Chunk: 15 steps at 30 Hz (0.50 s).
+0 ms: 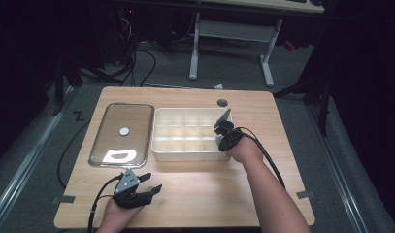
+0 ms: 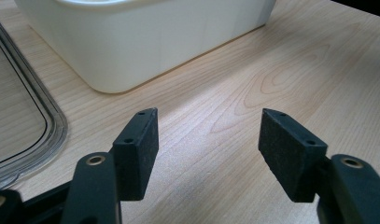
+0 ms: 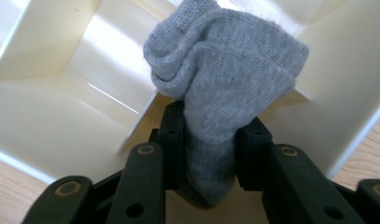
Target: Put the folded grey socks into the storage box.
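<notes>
Clear lid (image 1: pixel 121 134), grey disc (image 1: pixel 222 102)

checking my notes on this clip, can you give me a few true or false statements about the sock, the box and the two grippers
1. The right gripper has a grey sock between its jaws. True.
2. The sock hangs over the clear lid. False: it is over the cream divided box, at its right end.
3. The left gripper holds a second sock. False: its jaws stand open over the bare wooden table with nothing between them.
4. The clear lid lies flat on the table, left of the box. True.
5. The box is full of socks. False: the compartments seen from above look empty.
</notes>
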Tool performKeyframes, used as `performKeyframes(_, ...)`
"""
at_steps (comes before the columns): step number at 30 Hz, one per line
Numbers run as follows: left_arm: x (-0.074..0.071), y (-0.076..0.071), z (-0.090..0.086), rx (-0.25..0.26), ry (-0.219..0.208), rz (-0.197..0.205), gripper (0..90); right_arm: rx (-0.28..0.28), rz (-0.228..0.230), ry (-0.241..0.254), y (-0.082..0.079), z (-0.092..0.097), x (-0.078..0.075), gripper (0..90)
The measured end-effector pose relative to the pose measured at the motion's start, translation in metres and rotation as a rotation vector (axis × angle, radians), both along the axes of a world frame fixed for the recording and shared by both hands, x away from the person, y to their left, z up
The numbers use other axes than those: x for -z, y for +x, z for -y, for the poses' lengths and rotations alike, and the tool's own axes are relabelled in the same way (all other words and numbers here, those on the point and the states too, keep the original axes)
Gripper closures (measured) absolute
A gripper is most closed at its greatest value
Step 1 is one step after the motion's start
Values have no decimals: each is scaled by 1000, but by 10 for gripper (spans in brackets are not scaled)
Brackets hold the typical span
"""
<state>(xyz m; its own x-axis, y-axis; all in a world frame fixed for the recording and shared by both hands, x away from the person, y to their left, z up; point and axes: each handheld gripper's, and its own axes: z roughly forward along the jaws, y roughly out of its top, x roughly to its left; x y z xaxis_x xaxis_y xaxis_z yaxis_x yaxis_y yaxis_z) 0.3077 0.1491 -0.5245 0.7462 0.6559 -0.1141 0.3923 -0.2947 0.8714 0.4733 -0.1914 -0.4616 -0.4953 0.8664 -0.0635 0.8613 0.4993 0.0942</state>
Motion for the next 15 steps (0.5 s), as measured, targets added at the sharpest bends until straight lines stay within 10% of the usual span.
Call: performKeyframes(15, 0, 0, 0, 8, -13, -11, 407, 34, 44, 32, -6, 2, -20, 594)
